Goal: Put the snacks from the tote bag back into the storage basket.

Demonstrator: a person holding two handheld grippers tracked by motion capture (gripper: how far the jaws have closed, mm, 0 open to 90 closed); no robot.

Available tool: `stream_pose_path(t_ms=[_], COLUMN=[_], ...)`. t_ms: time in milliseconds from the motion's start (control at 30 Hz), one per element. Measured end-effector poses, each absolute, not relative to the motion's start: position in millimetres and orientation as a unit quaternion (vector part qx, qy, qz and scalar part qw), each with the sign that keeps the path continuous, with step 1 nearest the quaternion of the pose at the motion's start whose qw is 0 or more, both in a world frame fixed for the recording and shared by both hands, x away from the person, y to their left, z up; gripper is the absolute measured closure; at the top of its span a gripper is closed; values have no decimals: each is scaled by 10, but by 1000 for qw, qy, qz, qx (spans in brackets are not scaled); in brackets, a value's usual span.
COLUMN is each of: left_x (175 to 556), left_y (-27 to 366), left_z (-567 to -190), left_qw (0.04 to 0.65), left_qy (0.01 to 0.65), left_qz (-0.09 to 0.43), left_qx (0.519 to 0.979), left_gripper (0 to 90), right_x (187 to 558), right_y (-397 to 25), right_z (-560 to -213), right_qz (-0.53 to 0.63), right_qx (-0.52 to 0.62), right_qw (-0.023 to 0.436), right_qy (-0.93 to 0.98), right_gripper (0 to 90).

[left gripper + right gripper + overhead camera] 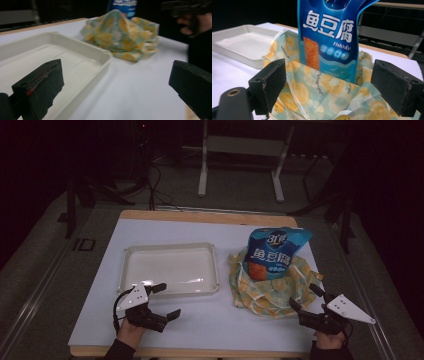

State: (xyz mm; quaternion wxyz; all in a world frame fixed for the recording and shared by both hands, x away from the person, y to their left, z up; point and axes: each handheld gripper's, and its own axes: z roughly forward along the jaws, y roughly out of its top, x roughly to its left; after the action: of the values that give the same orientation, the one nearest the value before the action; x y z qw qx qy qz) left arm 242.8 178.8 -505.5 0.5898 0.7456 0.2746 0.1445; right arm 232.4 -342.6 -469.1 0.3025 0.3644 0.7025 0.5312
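A blue snack bag (274, 251) marked "Fish tofu" (329, 37) stands upright in a crumpled cloth bag with a lemon print (272, 285) (319, 95) (122, 37) at the table's right. A shallow white tray (170, 269) (82, 63) lies left of it, with nothing in it. My left gripper (166, 301) is open at the tray's near edge, one jaw over the rim. My right gripper (305, 298) is open at the cloth bag's near right edge, and its jaws stand either side of the cloth (329, 87).
The white table top (210, 320) has a wooden edge. Beyond the table's far edge stand a white frame stand (240, 160) and dark tripod legs on a grey floor. The person's other hand and gripper (190, 15) appear at the upper right of the left gripper view.
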Motion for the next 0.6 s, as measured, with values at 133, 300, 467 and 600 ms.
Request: stream_pose_path(t_ms=[133,300,467,600], left_x=[2427,2423,2434,2484], left_y=[1866,1894,1884,1872], left_z=[-5053,-5052,-5034,-5009], left_qw=[603,610,616,632], left_qy=[296,300,283,285], left_qz=[146,133,114,66], left_qx=[726,721,726,718], left_gripper=[3,3,3,3], right_x=[2319,2330,2316,2304], right_y=[-3438,-3437,-3454,-3474], right_z=[-4711,-4731,-4715,-4684], right_qz=[520,510,508,504], right_qx=[372,390,378,356], right_qw=[310,304,297,293], right_qy=[704,704,715,730], right_gripper=[127,126,110,110])
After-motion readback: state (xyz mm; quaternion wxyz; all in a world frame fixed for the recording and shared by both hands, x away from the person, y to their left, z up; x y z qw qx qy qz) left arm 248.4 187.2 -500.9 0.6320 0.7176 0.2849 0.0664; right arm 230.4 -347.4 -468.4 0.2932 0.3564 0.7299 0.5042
